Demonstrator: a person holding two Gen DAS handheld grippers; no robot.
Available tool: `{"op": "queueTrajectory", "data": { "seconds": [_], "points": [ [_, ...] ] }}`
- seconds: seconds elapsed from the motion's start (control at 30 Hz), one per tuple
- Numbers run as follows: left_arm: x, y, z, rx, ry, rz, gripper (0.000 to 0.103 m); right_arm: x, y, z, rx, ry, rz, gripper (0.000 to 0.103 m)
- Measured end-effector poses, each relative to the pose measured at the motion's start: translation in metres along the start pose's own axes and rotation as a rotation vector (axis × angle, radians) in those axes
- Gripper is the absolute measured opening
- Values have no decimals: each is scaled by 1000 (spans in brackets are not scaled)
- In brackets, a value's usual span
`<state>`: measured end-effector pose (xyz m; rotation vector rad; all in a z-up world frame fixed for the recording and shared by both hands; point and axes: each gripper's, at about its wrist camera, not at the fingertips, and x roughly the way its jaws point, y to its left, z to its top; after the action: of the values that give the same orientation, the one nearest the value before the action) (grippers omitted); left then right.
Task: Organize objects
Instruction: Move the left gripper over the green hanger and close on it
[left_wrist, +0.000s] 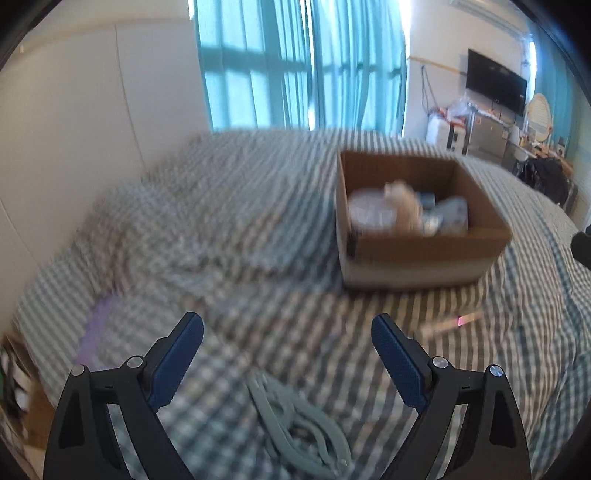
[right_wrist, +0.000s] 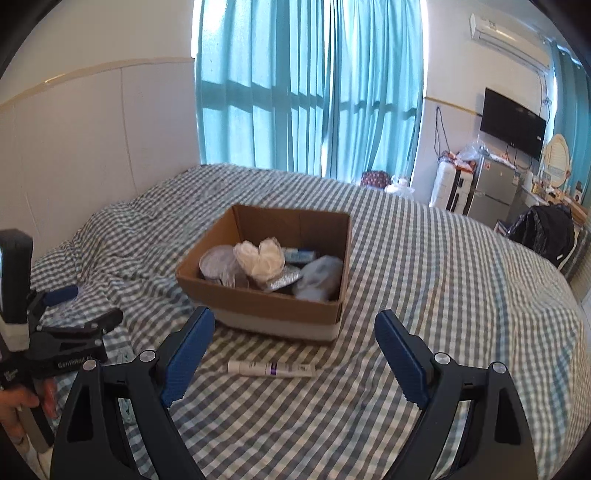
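Seen from the right wrist, the left gripper (right_wrist: 64, 291) sits at the far left edge: matte black plastic arms with blue pads, held by a bare hand (right_wrist: 16, 402) low in the corner. In its own view the left gripper (left_wrist: 287, 326) shows two ribbed blue pads spread wide, nothing between them. Just below and between those arms lies a pale grey-green hanger (left_wrist: 295, 424), its thin moulded plastic loops flat on the bed (left_wrist: 221, 229), whose cover is a soft, rumpled grey-and-white check cloth. That view is smeared by motion, so fine detail is lost.

Toward the middle stands an open cardboard box (right_wrist: 258, 295), brown corrugated walls with a white band around its base, resting on the checked cover. Inside it are a round silvery foil lid (right_wrist: 216, 262), a crumpled white gauzy wad (right_wrist: 260, 258), a foil blister sheet (right_wrist: 284, 280), a small blue-and-white carton (right_wrist: 301, 254) and a soft grey-blue bundle (right_wrist: 319, 277), all crowded together.

In front of the box, apart from it, a slim white tube (right_wrist: 271, 368) with a purple band lies on its side. It lies between and beyond the right gripper (right_wrist: 294, 325) fingers, whose textured blue pads are spread wide and hold nothing
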<state>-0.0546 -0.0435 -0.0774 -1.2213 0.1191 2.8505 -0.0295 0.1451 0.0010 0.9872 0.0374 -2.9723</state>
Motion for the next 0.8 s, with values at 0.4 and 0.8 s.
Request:
{"op": "queueTrajectory", "data": {
  "seconds": [0.4,0.8],
  "points": [
    [56,-15,-69,-26,212,53,95,61,2,-63,54,154,4,89],
    [56,-33,-81,7,201,-34,77,69,-6,-74,83,179,7,89]
  ]
}}
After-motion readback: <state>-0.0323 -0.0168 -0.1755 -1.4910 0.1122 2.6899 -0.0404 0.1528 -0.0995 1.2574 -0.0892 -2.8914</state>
